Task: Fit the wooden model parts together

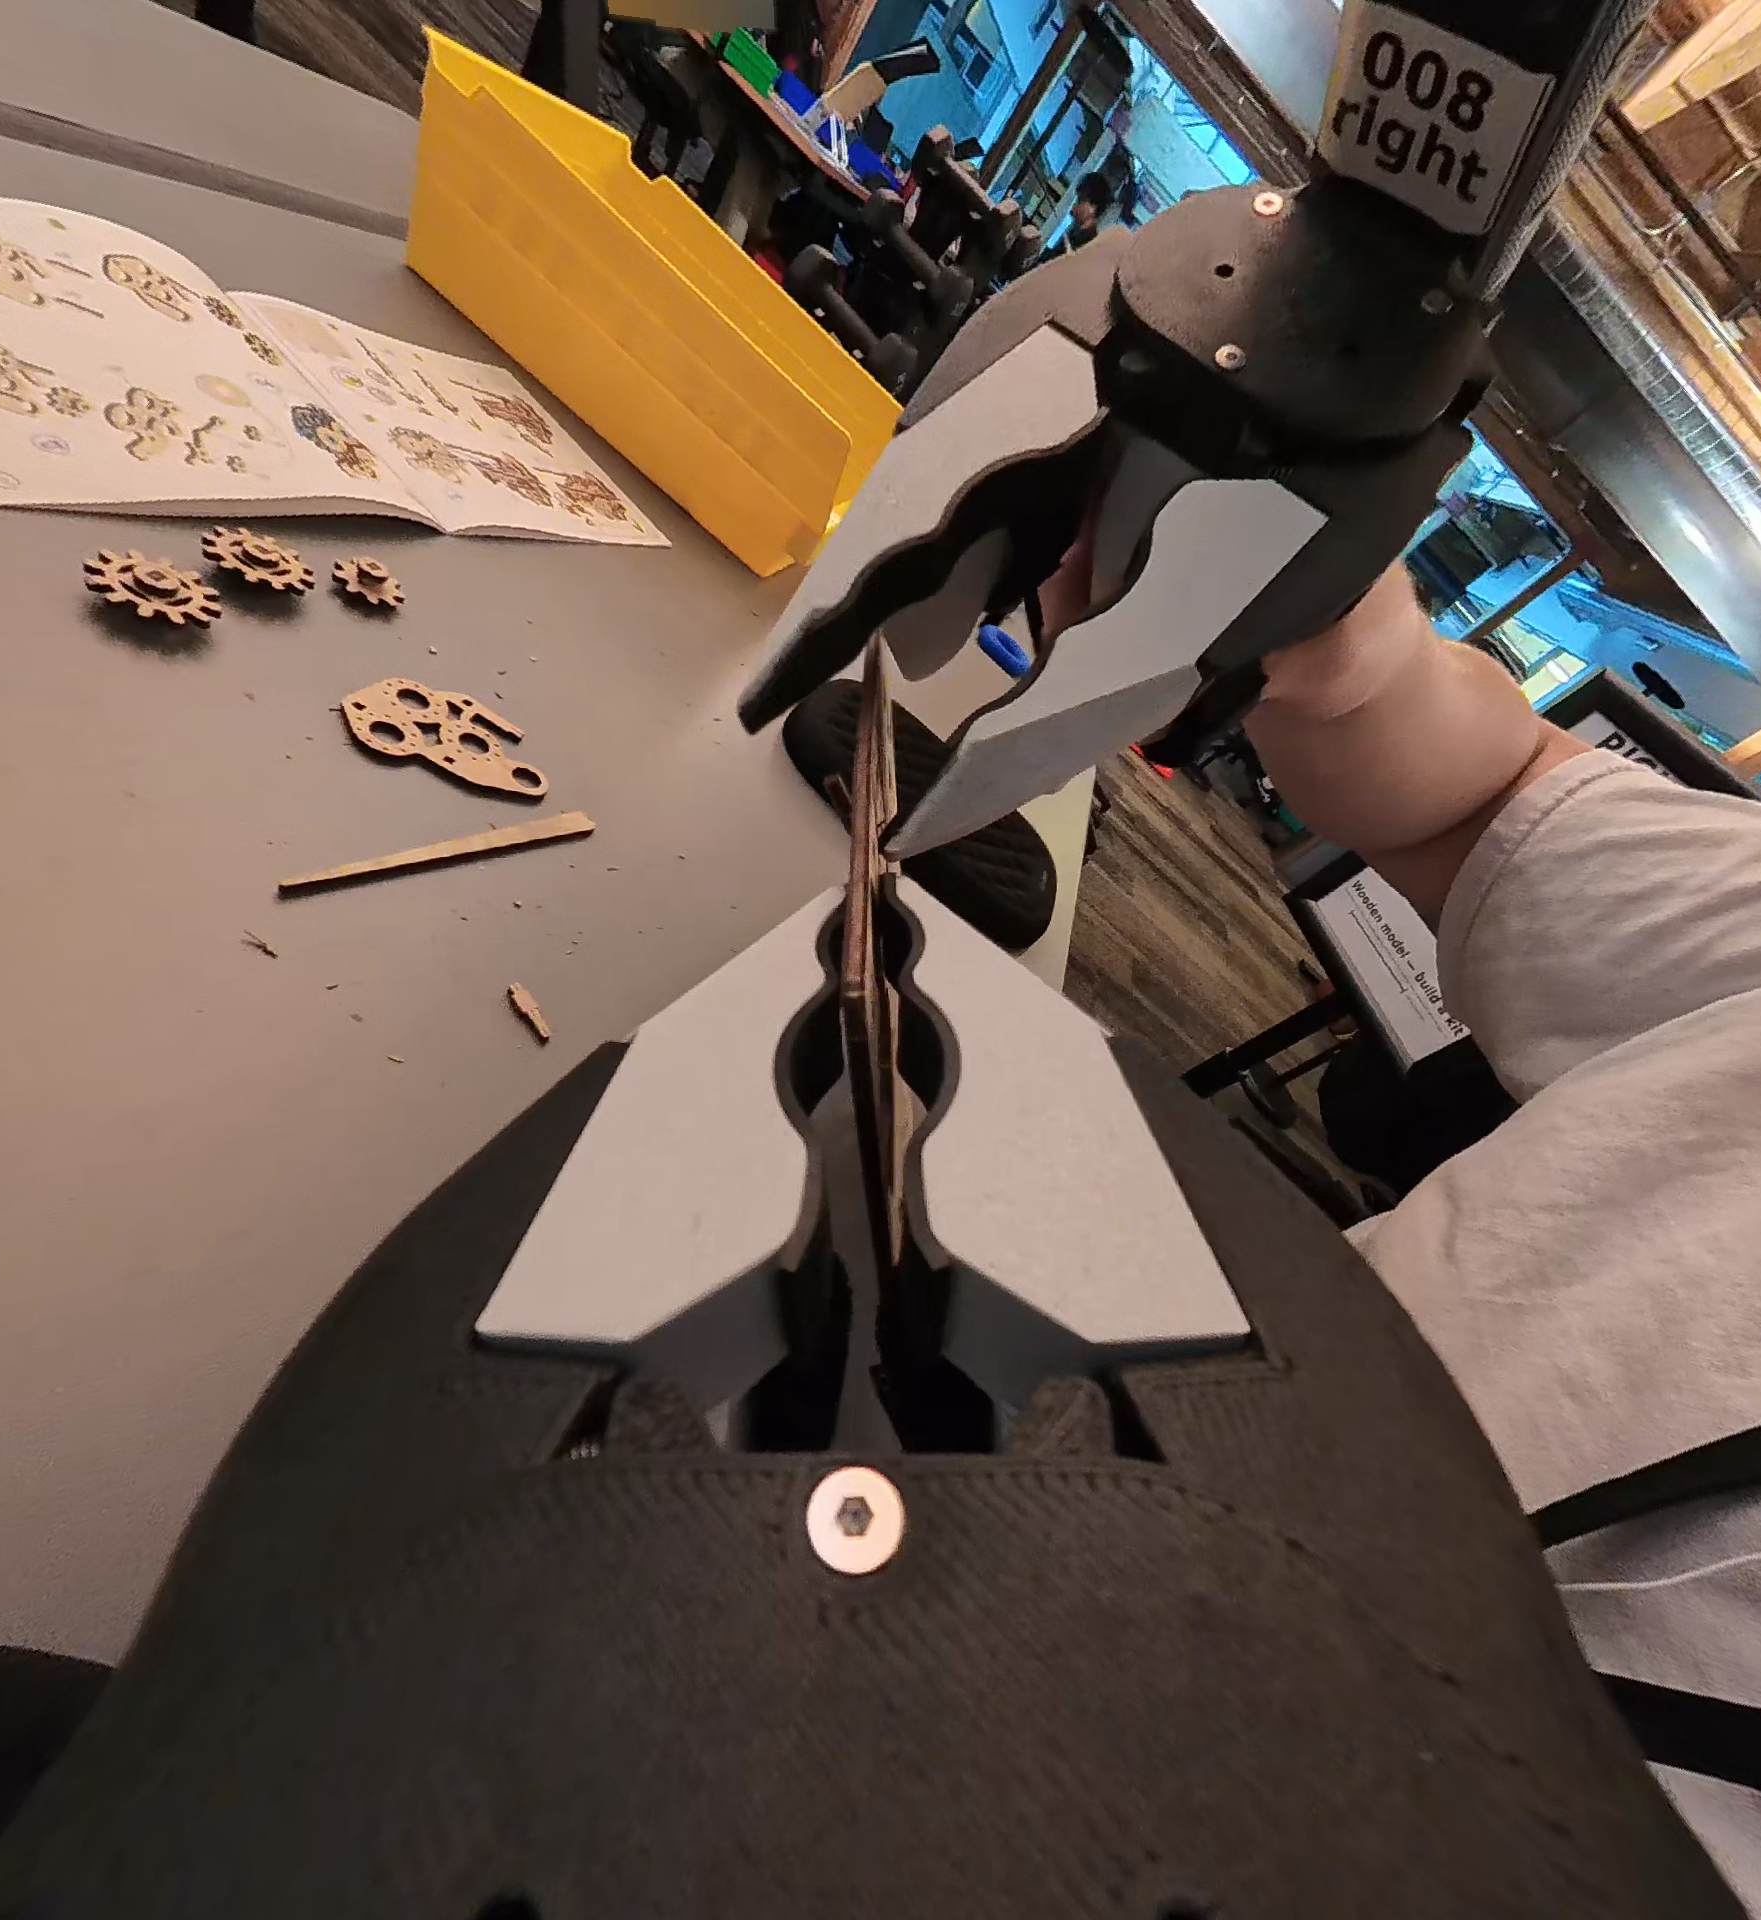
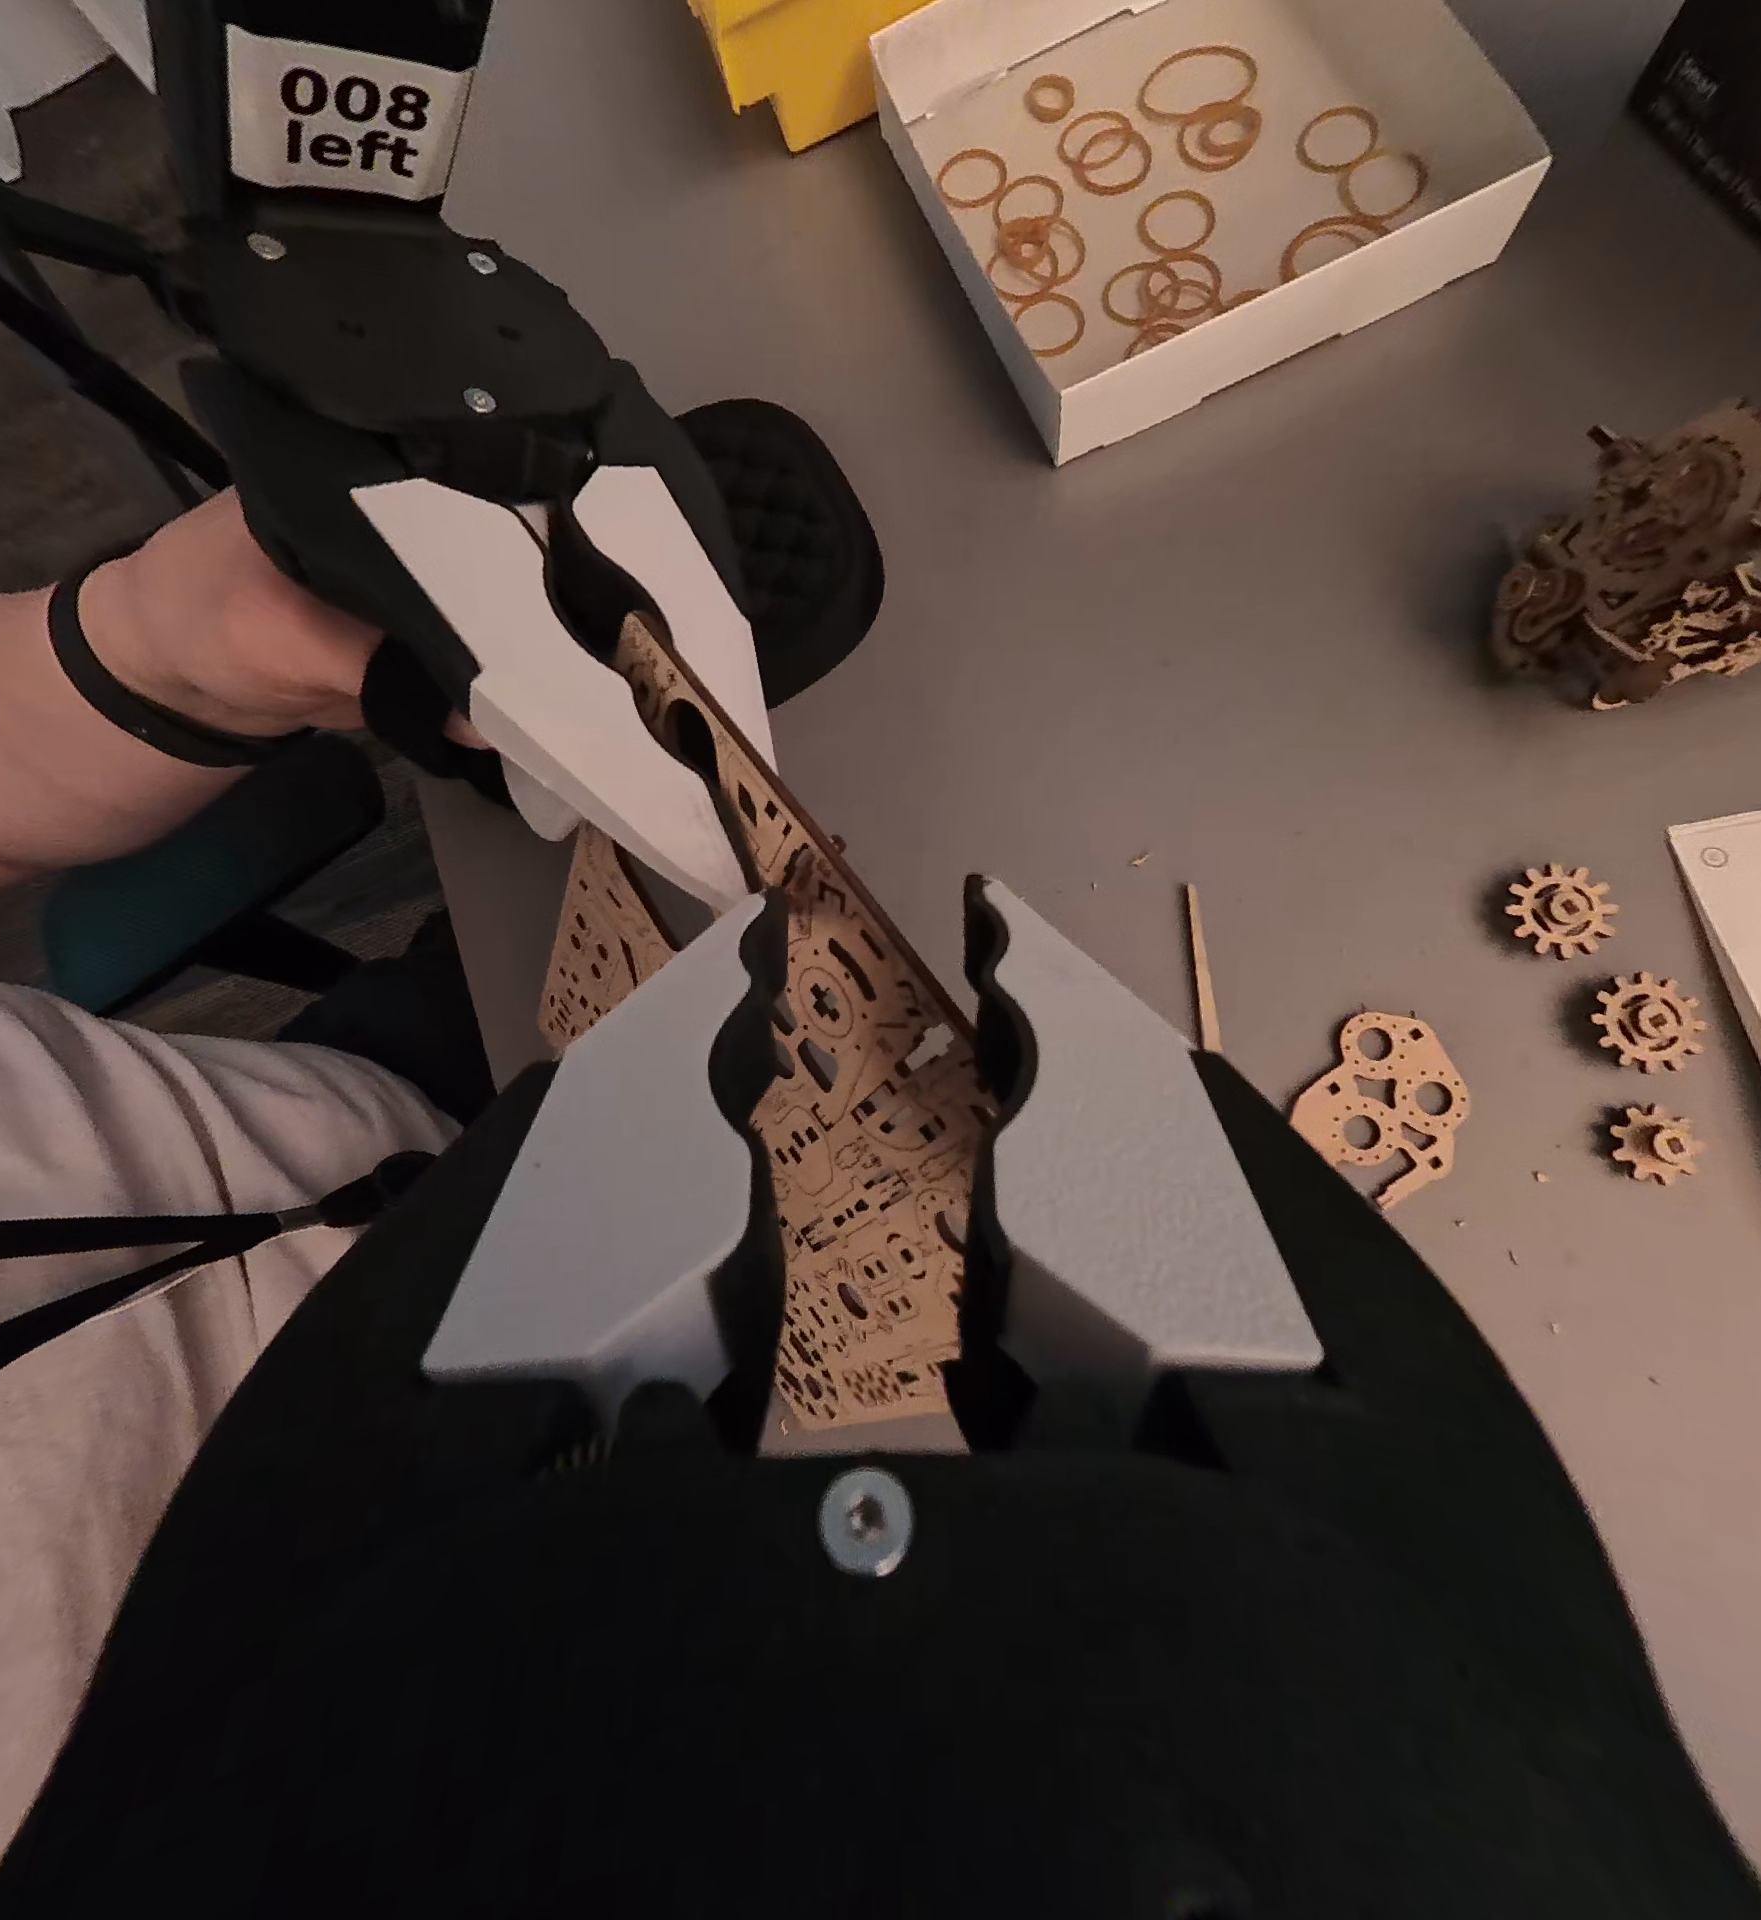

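My left gripper is shut on a thin laser-cut wooden parts sheet, seen edge-on, and holds it upright above the table's edge. In the right wrist view the left gripper clamps the sheet at its upper end. My right gripper is open, its fingers on either side of the sheet's face without closing on it. It also shows in the left wrist view, open around the sheet's far edge. Loose on the grey table lie three wooden gears, a holed wooden plate and a thin wooden stick.
A part-built wooden model stands at the right. A white box of rubber bands and a yellow bin sit behind. An open instruction booklet lies beyond the gears. A small peg and wood chips lie nearby. The grippers are tip to tip, or close to it. From either gripper's tips it is about 15 centimetres to the thin wooden stick. It turns up in the left wrist view as well.
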A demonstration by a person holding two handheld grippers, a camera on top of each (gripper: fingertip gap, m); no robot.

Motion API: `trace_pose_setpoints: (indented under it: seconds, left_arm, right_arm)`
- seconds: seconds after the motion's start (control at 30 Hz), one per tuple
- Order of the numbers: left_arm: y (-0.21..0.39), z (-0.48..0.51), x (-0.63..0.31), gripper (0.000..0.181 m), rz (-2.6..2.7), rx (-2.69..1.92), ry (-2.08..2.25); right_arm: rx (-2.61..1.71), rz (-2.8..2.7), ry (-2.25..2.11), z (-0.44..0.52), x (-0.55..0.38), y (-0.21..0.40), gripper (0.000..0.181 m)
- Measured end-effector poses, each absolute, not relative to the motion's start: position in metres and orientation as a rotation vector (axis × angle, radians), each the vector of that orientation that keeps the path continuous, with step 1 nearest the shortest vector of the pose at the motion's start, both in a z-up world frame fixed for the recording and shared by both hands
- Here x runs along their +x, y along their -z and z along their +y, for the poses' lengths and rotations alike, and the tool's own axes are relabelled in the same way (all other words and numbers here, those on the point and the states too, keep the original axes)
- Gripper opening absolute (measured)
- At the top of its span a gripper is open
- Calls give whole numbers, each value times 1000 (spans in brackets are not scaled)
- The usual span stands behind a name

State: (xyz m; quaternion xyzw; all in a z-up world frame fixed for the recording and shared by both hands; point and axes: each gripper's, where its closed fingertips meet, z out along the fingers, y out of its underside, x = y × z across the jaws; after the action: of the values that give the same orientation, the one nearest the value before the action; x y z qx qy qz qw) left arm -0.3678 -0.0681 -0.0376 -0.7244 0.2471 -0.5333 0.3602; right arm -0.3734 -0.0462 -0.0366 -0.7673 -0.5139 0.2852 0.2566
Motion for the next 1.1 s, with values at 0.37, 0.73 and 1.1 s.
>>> trace_pose_setpoints:
  seconds: [0.37, 0.73, 1.1]
  left_arm:
    - [34, -67, -369, 1, 544, -1833, 1262]
    - [43, -67, -371, 2, 534, -1841, 1269]
    - [21, -83, -368, 0, 973, -1689, 1515]
  right_arm:
    - [-2193, -1140, -935, -47, -375, 36, 28]
    - [-1933, -1401, -621, -49, -379, 39, 23]
    - [-1913, -1535, -1528, -43, -370, -18, 27]
